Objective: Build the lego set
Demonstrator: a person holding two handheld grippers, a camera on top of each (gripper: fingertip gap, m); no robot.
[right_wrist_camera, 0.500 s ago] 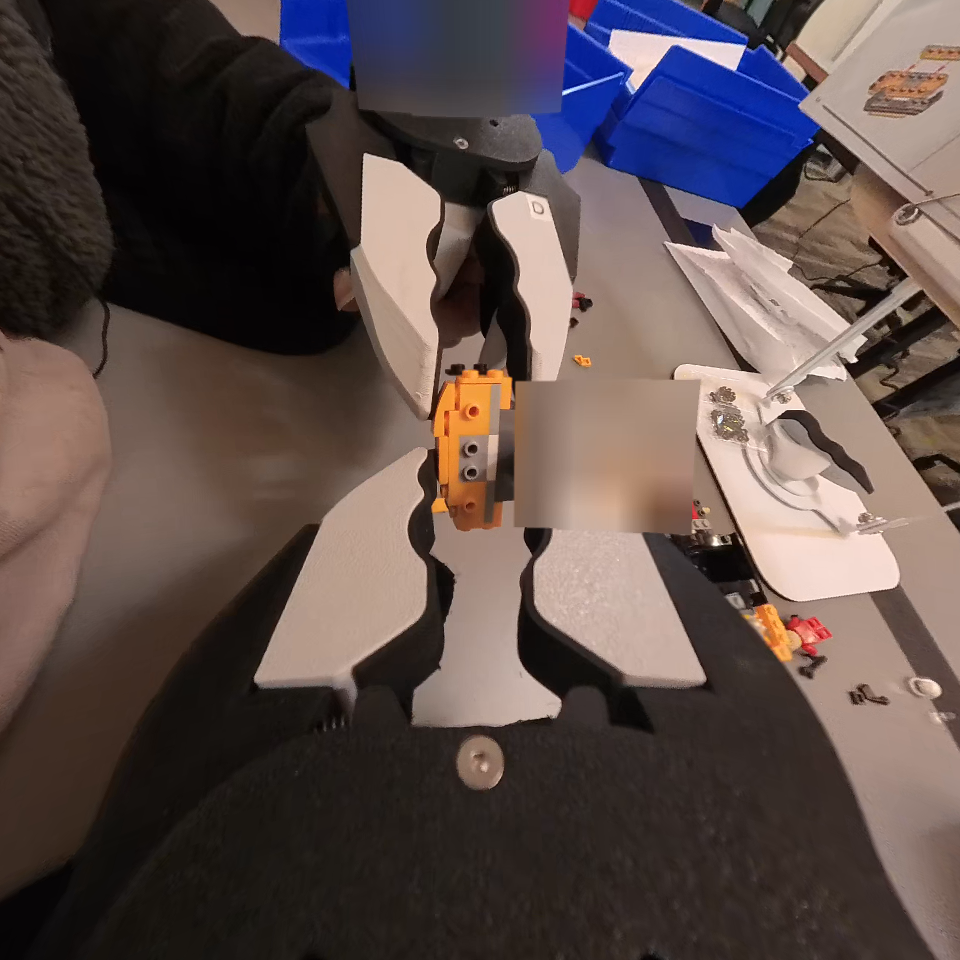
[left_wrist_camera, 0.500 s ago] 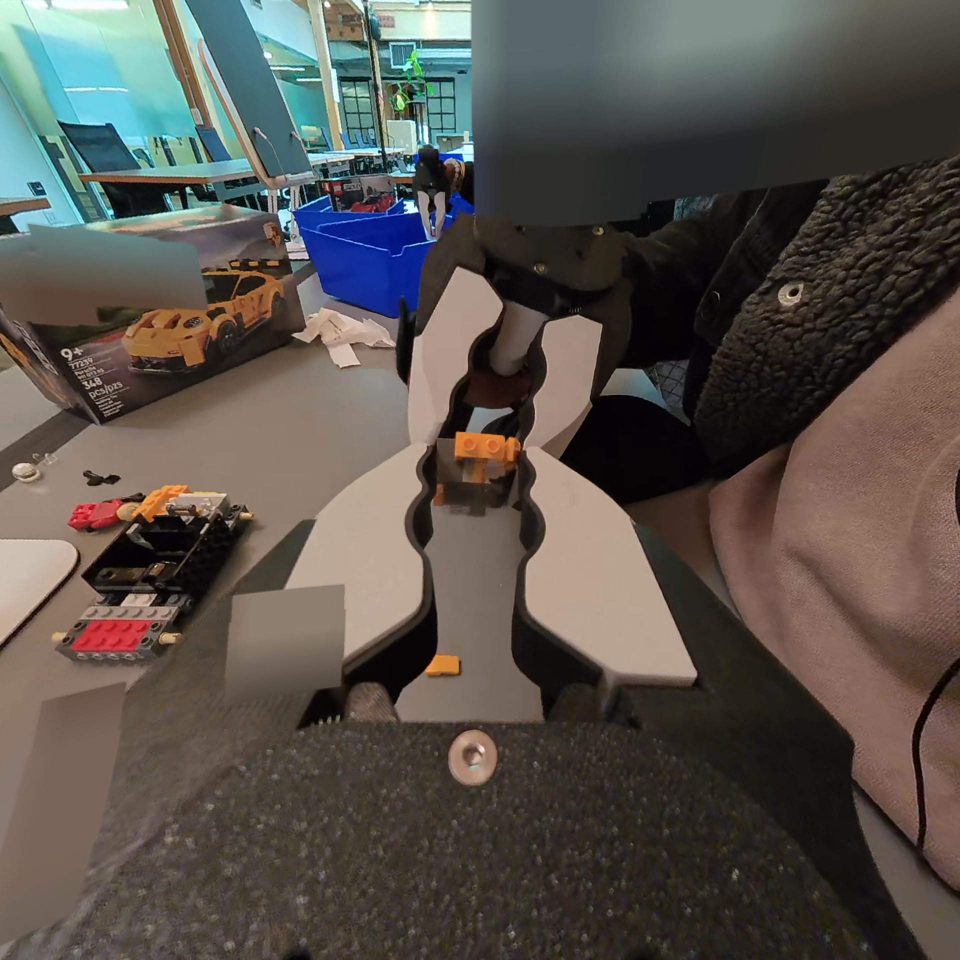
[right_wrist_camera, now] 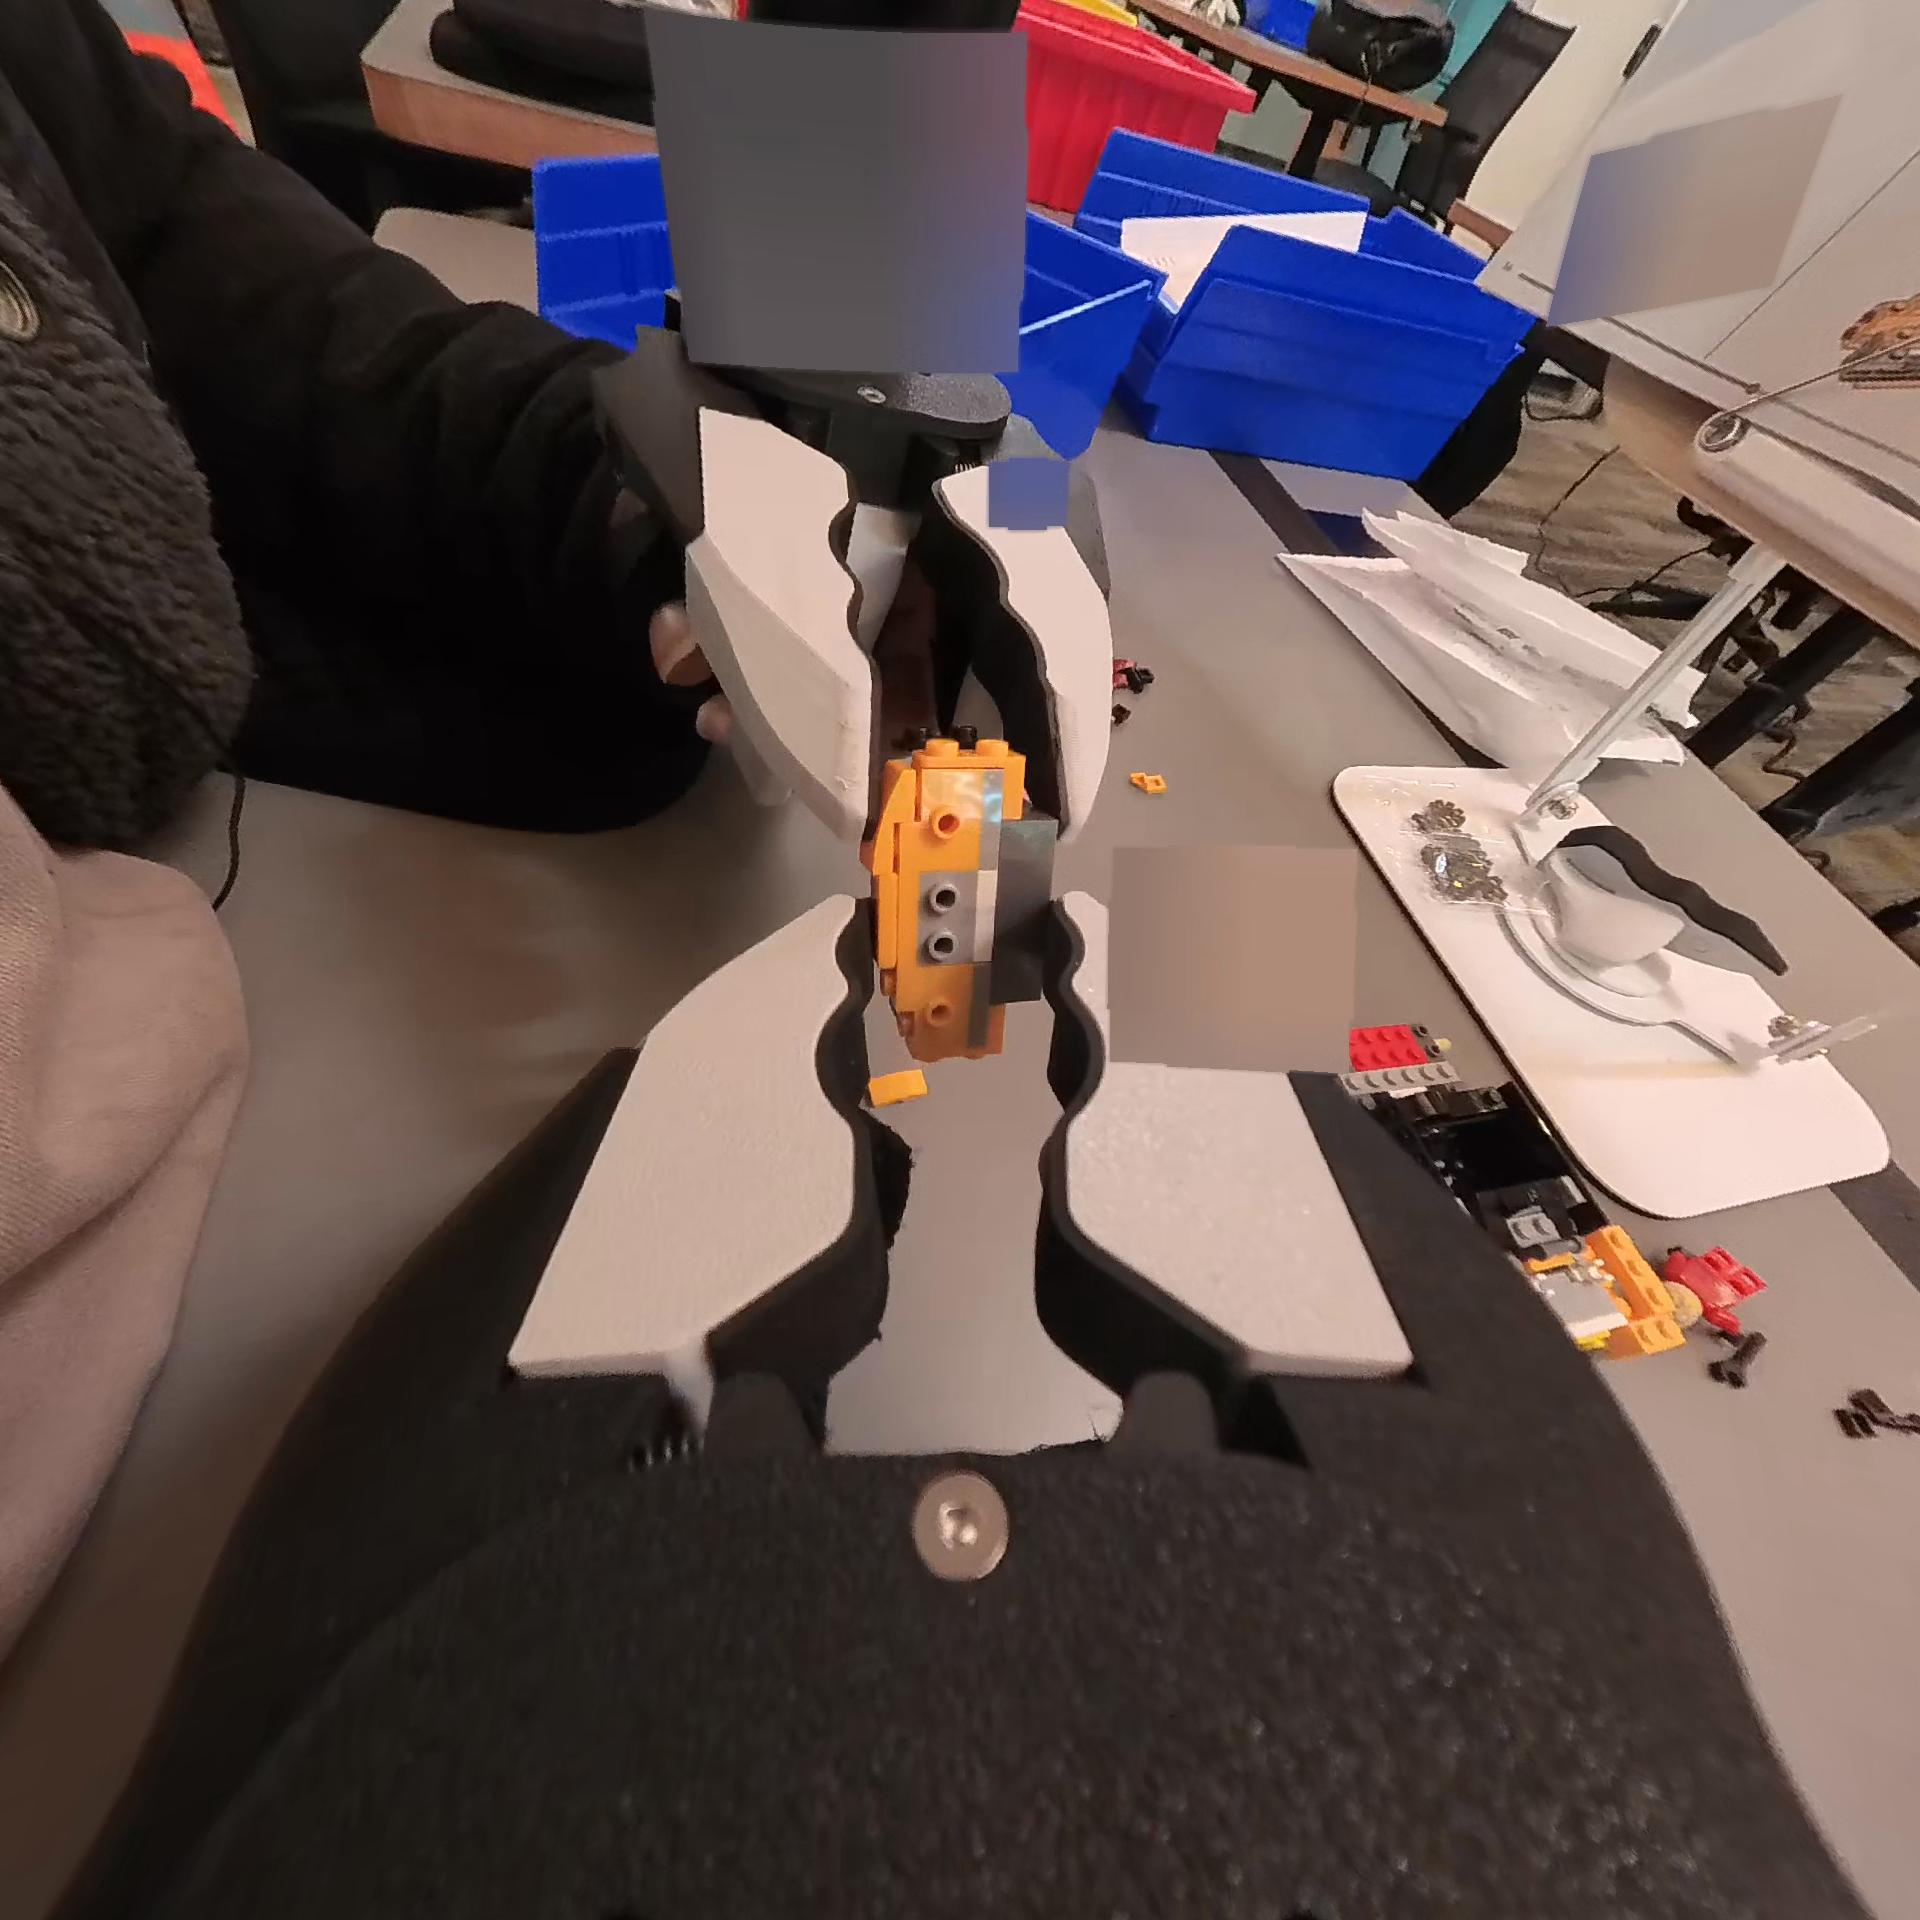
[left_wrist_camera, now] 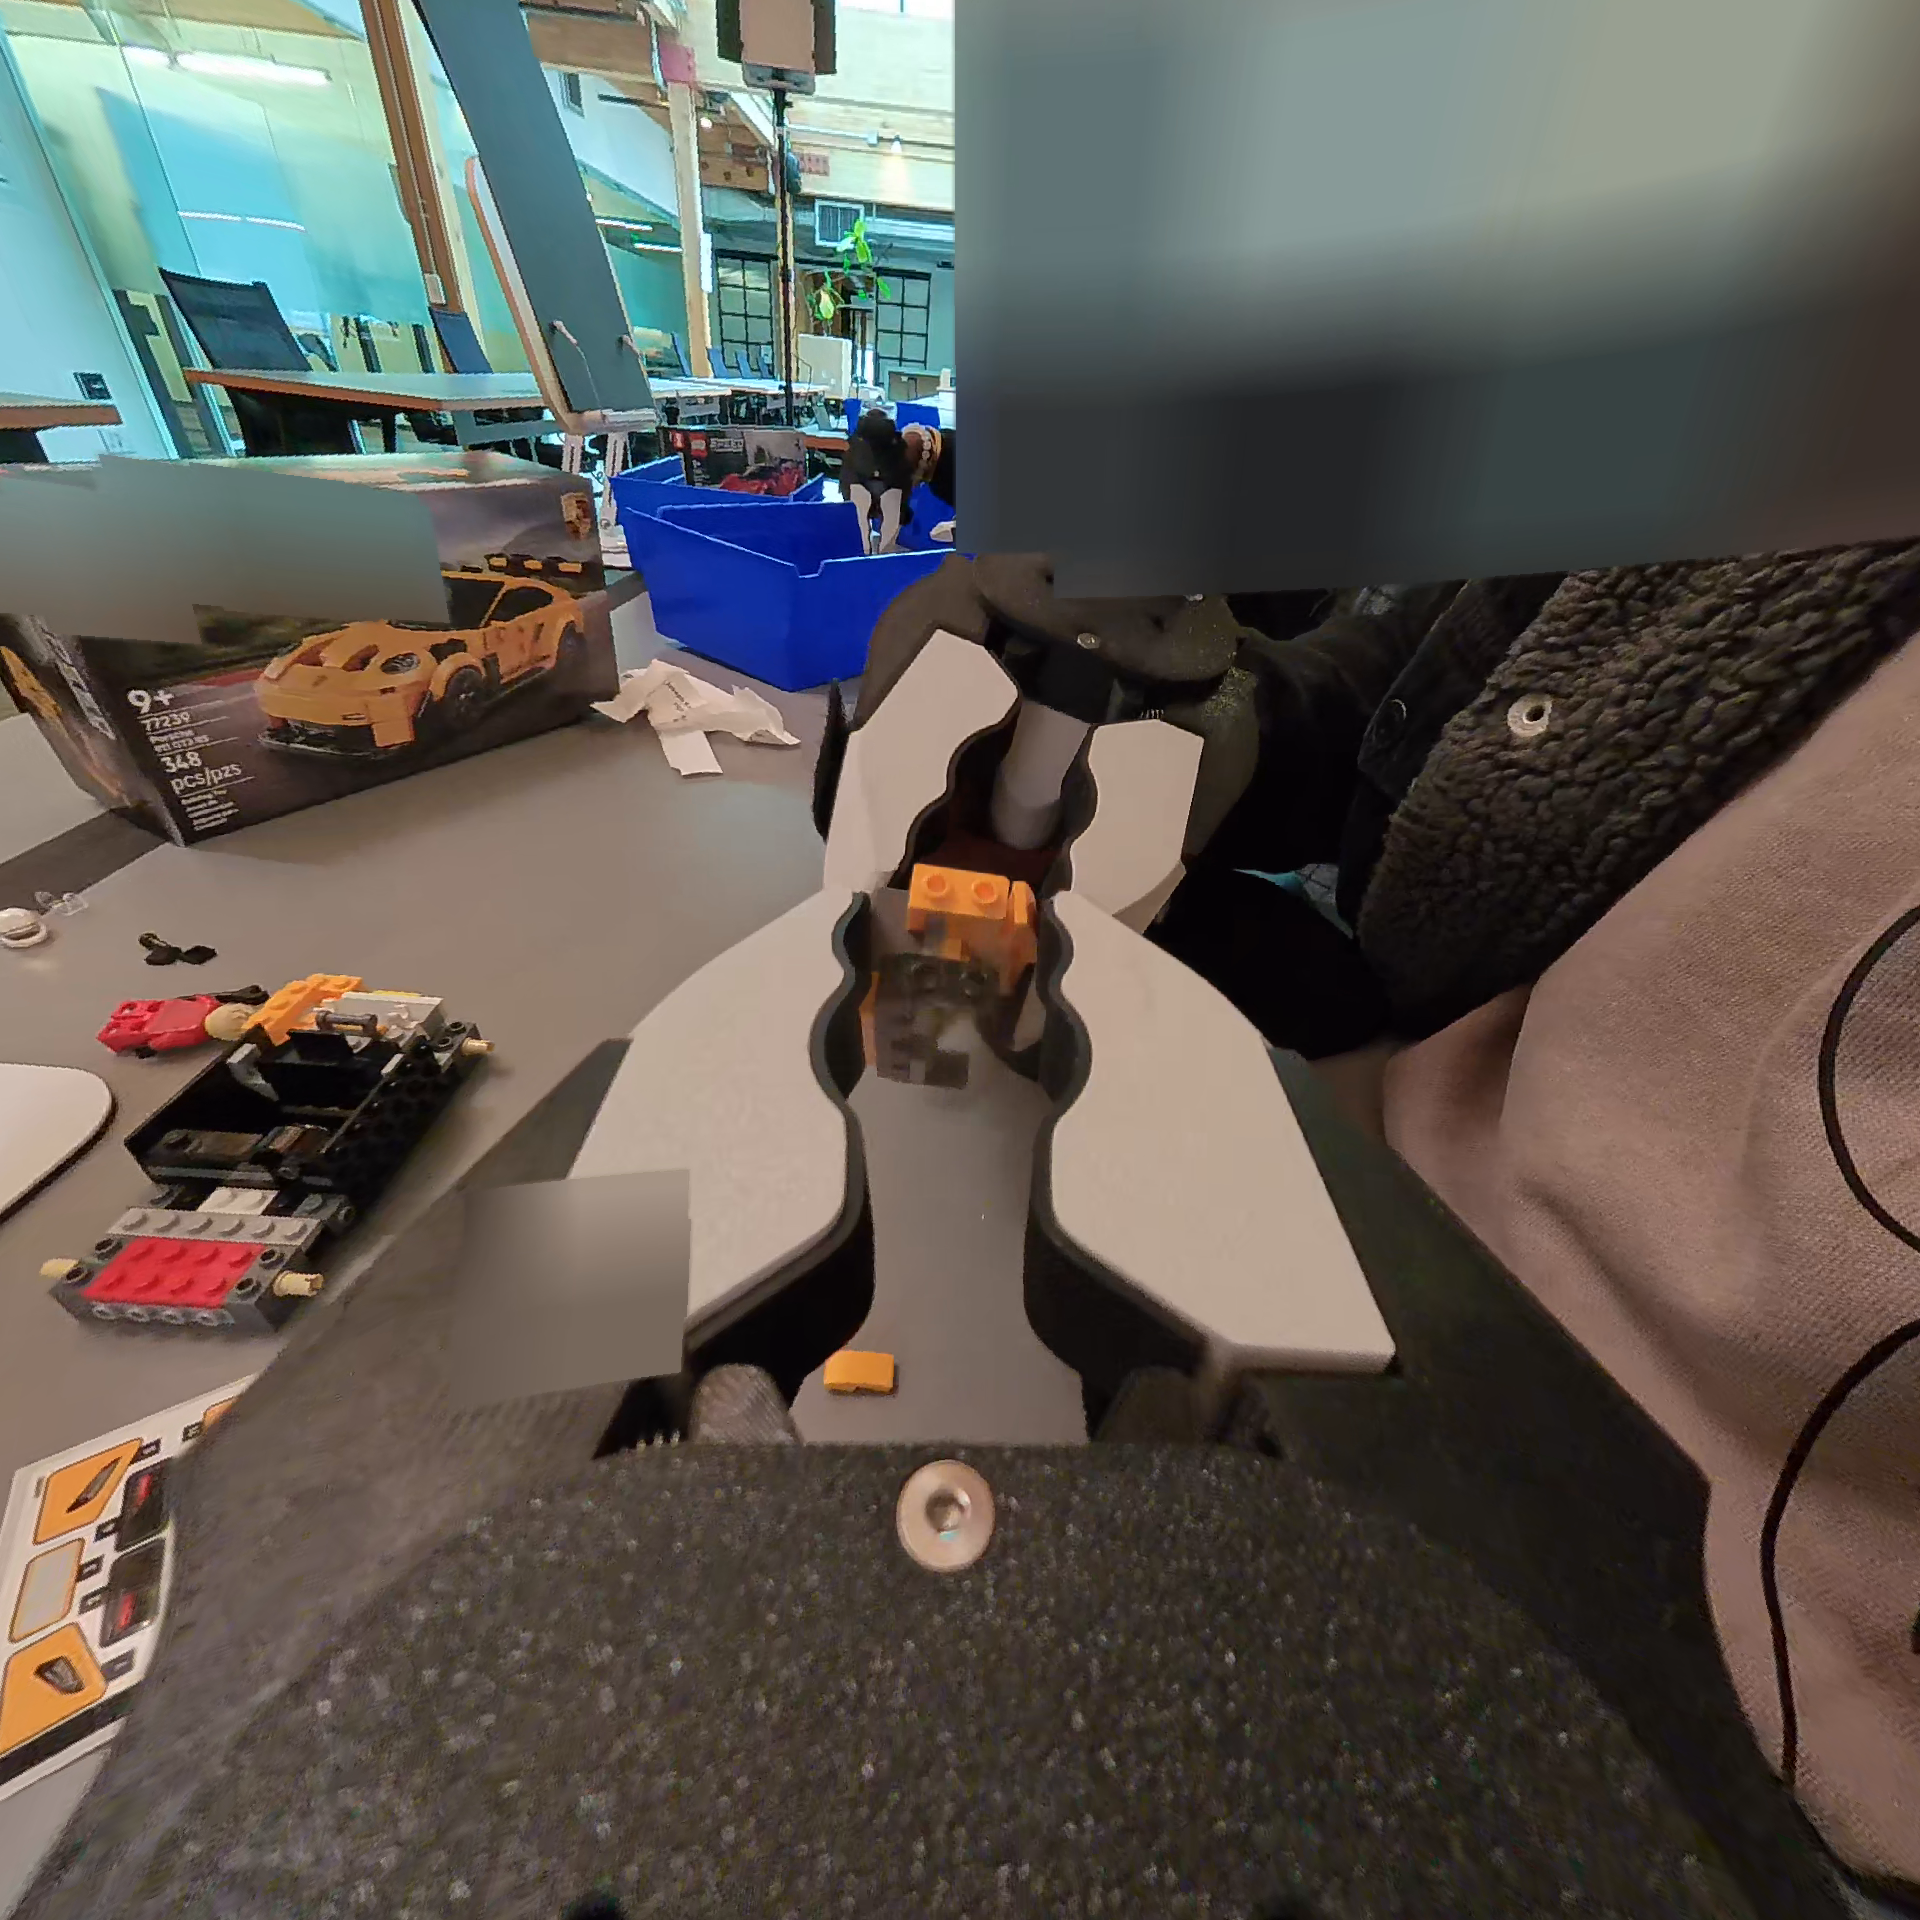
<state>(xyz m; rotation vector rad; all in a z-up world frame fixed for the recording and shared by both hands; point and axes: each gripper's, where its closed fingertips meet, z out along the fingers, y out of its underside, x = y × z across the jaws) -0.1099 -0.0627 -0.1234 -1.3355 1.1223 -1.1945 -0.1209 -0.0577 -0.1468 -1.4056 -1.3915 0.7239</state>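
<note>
Both hand-held grippers, left point(left_wrist_camera: 951, 977) and right point(right_wrist_camera: 961, 914), now pinch the orange-and-grey lego sub-assembly point(right_wrist_camera: 951, 914) from opposite ends above the table point(right_wrist_camera: 520, 935), seated deeper between the fingers than half a second ago, so the hand-over seems nearly complete.

Room was an open office: glass partitions point(left_wrist_camera: 239, 208), timber columns point(left_wrist_camera: 686, 260), black chairs point(left_wrist_camera: 223, 332). Ceiling strip lights point(left_wrist_camera: 223, 64) were on. Long desks point(left_wrist_camera: 384, 390) stood behind.

Printed writing on the car-pictured box point(left_wrist_camera: 312, 665) (wording withheld)
</note>
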